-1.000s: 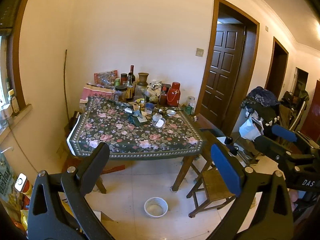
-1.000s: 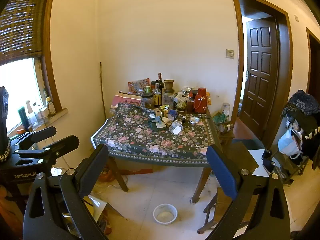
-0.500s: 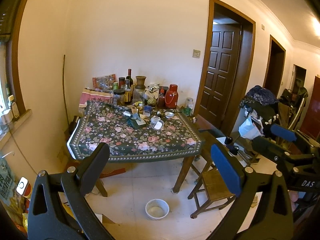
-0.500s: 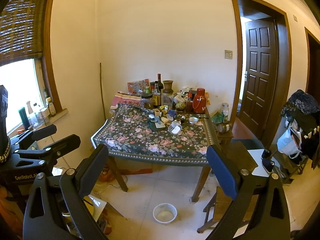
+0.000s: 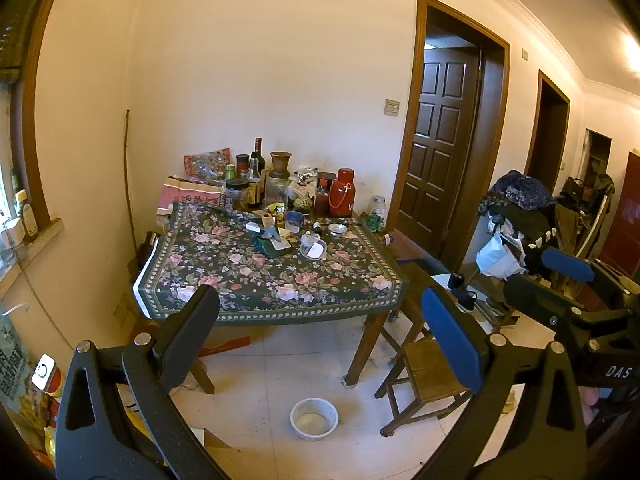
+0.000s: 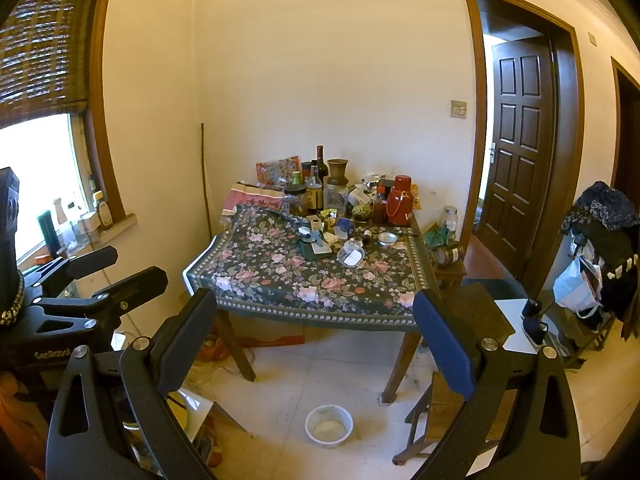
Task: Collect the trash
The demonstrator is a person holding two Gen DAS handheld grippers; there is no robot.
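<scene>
Both tools stood well back from the wooden table under its dark floral cloth (image 5: 248,272). The left gripper (image 5: 320,316) and the right gripper (image 6: 316,316) each had their jaws spread wide and held nothing.

The likely trash, small wrappers and scraps (image 5: 272,236), lay mid-cloth toward the far edge, just in front of crowded glass bottles and jars (image 5: 256,184) and a red flask (image 5: 343,196) along the wall side.

A reach across the cloth could probably topple that glassware, or snag the cloth and drag everything.

The near edge offered bare cloth. On the floor, a white bowl (image 6: 329,426) and a low wooden stool (image 5: 428,376) narrowed the approach at the right corner.
</scene>
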